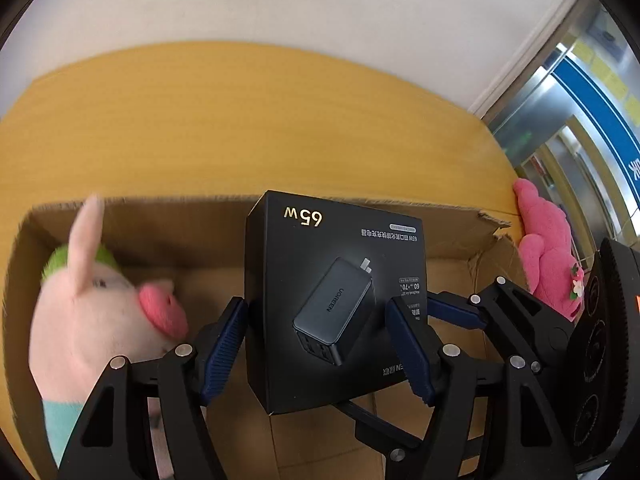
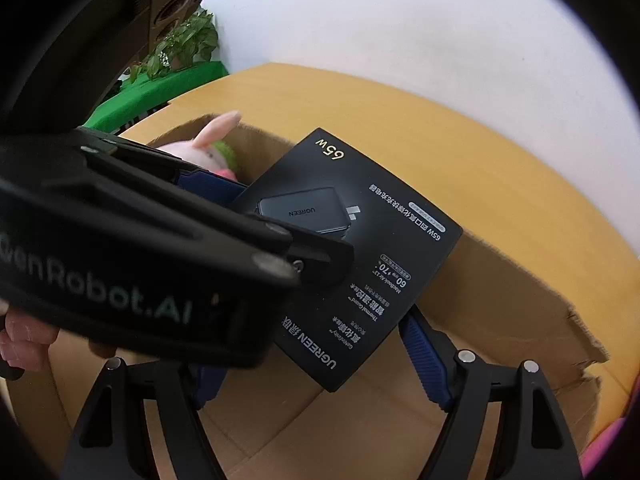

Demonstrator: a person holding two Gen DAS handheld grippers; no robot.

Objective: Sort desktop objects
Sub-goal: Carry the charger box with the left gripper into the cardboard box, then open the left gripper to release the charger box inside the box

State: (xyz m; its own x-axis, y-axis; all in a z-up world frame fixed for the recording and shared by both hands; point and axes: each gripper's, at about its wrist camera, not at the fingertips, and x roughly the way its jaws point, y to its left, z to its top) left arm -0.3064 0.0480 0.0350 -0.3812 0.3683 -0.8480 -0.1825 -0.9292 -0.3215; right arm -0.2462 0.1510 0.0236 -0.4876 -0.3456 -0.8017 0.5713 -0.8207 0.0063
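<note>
A black charger box (image 1: 332, 300) marked 65W hangs over the open cardboard box (image 1: 160, 216). My left gripper (image 1: 320, 344) is shut on the charger box, a blue pad on each side. The same charger box (image 2: 360, 248) shows in the right wrist view, with the left gripper's body across it. My right gripper (image 2: 316, 376) is wide open just below and around the charger box's near corner; its right finger (image 2: 424, 360) shows, its left one is mostly hidden. A pink pig plush (image 1: 100, 320) lies in the cardboard box at the left.
The cardboard box (image 2: 520, 292) stands on a yellow wooden table (image 1: 240, 120) by a white wall. A bright pink plush (image 1: 548, 248) lies outside the box at the right. A potted plant (image 2: 184, 44) on a green cloth stands beyond the table.
</note>
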